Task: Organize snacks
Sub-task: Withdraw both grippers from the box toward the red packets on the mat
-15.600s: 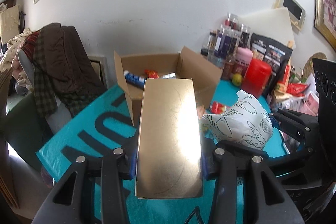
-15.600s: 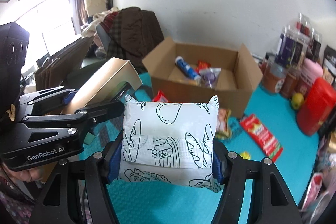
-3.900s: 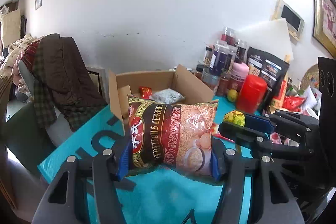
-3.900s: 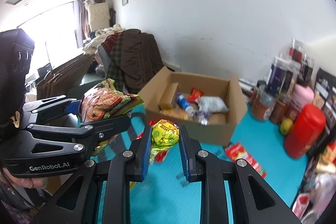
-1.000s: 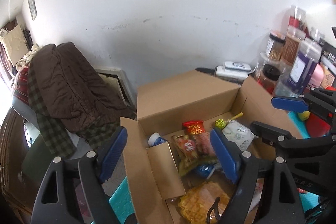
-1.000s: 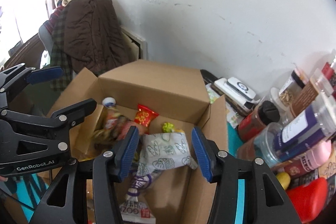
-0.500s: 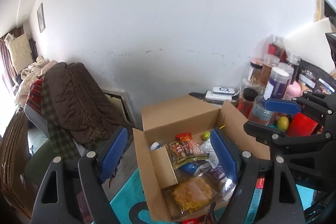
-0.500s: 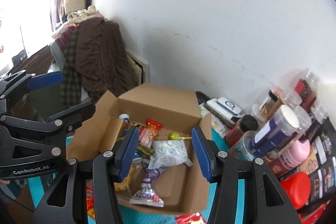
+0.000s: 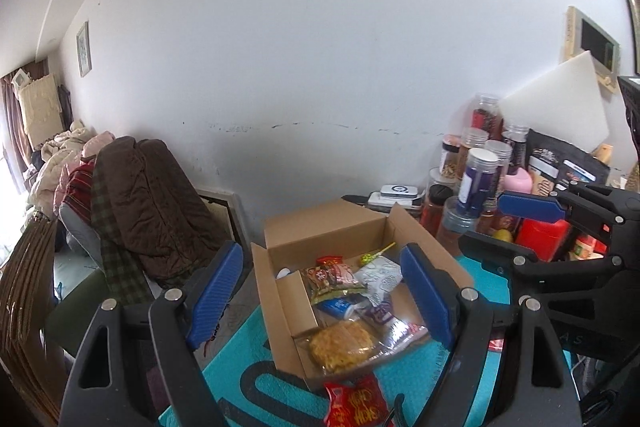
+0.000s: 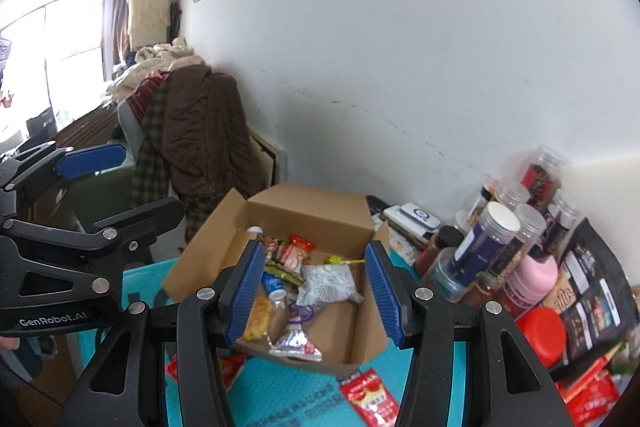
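Hovering above the near side of an open cardboard box (image 9: 362,227), the left gripper (image 9: 322,291) has its 2 blue-padded jaws spread wide with nothing between them, and the right gripper (image 10: 316,287) has its jaws parted less widely and likewise pinches nothing. The box stands with its flaps folded outward, the left flap (image 10: 208,239) leaning out over the table edge and the right flap close to a crowd of jars (image 10: 504,239) and a red canister (image 10: 540,335), so there is little free room on that side. Inside the box lie the snacks: a white printed bag (image 10: 330,281), a red packet (image 9: 330,261), a cereal bag (image 9: 332,279), a blue tube (image 10: 274,285), a yellow lollipop (image 9: 374,255), a clear bag of yellow crisps (image 9: 344,343) and a purple-and-white packet (image 10: 296,331). A red packet (image 9: 354,405) lies on the teal mat (image 9: 256,383) just in front of the box, and another red-and-white packet (image 10: 370,397) lies near its front right corner. The mat reaches its left edge just beside the box, and beyond that edge a chair draped with a brown coat (image 9: 156,199) stands against the white wall (image 9: 320,47). A window (image 10: 52,55) brightens the far left of the room.
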`<act>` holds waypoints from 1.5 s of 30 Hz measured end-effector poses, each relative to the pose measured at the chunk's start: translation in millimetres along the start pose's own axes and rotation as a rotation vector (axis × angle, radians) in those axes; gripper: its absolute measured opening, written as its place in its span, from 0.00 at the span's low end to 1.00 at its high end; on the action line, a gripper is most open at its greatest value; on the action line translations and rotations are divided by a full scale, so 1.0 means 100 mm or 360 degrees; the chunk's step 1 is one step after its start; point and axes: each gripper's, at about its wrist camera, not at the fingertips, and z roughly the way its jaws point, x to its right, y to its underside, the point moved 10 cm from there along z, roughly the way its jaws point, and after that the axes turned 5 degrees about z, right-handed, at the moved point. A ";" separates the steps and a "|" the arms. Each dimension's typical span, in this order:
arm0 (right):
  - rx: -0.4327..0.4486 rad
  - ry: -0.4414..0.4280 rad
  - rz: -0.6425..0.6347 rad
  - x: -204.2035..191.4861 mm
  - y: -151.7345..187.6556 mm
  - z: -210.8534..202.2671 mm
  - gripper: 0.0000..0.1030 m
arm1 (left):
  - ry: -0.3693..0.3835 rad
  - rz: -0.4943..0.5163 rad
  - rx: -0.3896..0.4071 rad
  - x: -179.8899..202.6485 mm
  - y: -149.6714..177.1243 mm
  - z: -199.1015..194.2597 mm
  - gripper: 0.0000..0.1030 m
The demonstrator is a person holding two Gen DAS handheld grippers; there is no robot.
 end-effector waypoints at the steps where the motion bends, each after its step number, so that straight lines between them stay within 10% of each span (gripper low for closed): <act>1: 0.0007 -0.0001 0.0002 0.00 0.02 -0.04 0.51 | 0.0007 0.0001 0.0014 0.02 0.01 -0.06 0.79; 16: 0.0098 0.0010 0.0067 -0.08 0.46 -0.58 0.74 | 0.0056 -0.0003 0.0074 0.25 0.38 -0.65 0.96; 45: -0.0051 0.0039 0.0128 -0.17 1.45 -0.47 0.76 | 0.0197 -0.0170 -0.0205 0.42 1.39 -0.33 0.96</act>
